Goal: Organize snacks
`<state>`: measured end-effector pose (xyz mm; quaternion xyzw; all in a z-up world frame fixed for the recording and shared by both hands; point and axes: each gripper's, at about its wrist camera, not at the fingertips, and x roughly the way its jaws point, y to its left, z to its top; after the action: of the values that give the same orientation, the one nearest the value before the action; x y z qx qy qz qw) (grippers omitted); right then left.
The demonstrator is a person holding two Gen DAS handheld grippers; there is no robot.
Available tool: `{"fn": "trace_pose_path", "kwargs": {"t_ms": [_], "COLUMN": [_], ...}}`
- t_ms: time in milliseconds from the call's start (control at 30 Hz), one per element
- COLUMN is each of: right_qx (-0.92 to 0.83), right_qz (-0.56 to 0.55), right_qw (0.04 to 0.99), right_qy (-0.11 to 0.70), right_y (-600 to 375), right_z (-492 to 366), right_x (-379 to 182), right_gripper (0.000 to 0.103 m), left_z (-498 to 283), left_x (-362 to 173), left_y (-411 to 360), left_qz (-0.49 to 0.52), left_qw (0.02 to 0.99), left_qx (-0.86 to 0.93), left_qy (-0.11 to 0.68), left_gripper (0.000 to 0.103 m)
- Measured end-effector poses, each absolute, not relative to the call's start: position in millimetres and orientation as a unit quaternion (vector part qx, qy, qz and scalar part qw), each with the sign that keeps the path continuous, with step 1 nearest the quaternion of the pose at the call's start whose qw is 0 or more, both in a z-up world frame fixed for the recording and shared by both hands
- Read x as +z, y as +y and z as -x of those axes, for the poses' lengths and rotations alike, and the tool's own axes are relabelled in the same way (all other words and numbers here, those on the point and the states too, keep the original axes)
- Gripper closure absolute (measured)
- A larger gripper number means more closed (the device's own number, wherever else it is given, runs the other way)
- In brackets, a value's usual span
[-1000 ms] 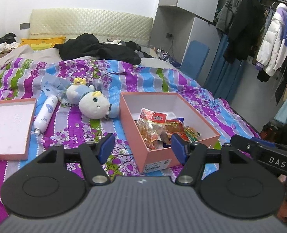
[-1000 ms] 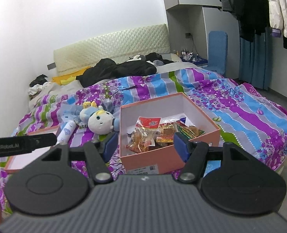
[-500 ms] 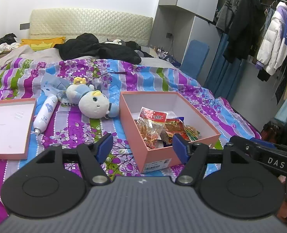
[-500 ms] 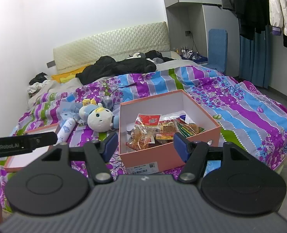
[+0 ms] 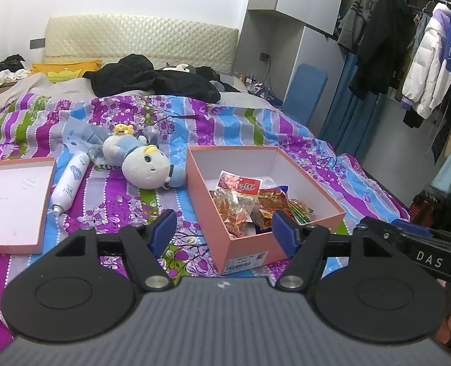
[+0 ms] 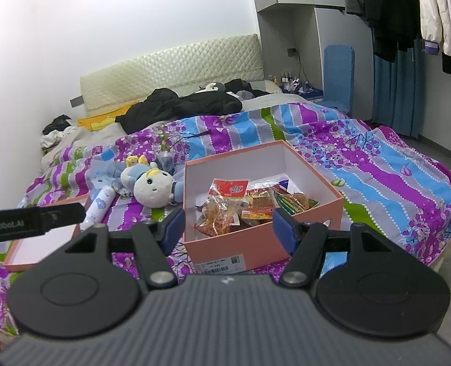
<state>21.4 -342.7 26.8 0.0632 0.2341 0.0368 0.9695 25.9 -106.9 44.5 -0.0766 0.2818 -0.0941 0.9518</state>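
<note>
Left tool (image 5: 223, 231): hanging in the air, tilted a little downward, blue pads (image 5: 163, 228) set well apart, nothing between them, pads touching nothing.
Left tool, from the right wrist view (image 6: 33, 221): a black bar poking in at the left edge.
Right tool (image 6: 228, 228): angled slightly downward too, jaws spread, empty.
Right tool, from the left wrist view (image 5: 414, 244): a dark bar at the right edge.
</note>
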Motion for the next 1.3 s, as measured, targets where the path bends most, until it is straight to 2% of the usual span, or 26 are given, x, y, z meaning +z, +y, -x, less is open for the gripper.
{"fn": "trace_pose_path", "kwargs": {"t_ms": [233, 267, 300, 400, 1300], "right_qx": [0.023, 0.022, 0.021, 0.014, 0.018], "right_qz": [-0.051, -0.051, -0.05, -0.046, -0.059], "right_qw": [0.971, 0.972, 0.972, 0.977, 0.975], "right_qy": [0.231, 0.23, 0.227, 0.21, 0.215], "right_y": [-342.3, -342.8, -343.4, -344.9, -346.7], "right_z": [-22.5, -22.6, -22.2, -19.4, -22.7], "right_x": [25.5, 25.8, 26.2, 27.7, 26.5], "right_gripper": [0.037, 0.034, 0.022, 0.0, 0.0], "left_z": [-26.5, -26.5, -26.5, -26.1, -27.6], "left_x": [48.6, 48.9, 49.6, 50.7, 56.7], "left_y": [-105.7, -105.9, -106.1, -106.5, -103.9], "left_qz": [0.065, 0.062, 0.061, 0.056, 0.047], "left_qw": [0.954, 0.954, 0.955, 0.955, 0.955], "left_qx": [-0.091, -0.091, -0.091, -0.091, -0.076], "left_qy": [0.279, 0.277, 0.277, 0.278, 0.283], "left_gripper": [0.009, 0.007, 0.006, 0.004, 0.002]}}
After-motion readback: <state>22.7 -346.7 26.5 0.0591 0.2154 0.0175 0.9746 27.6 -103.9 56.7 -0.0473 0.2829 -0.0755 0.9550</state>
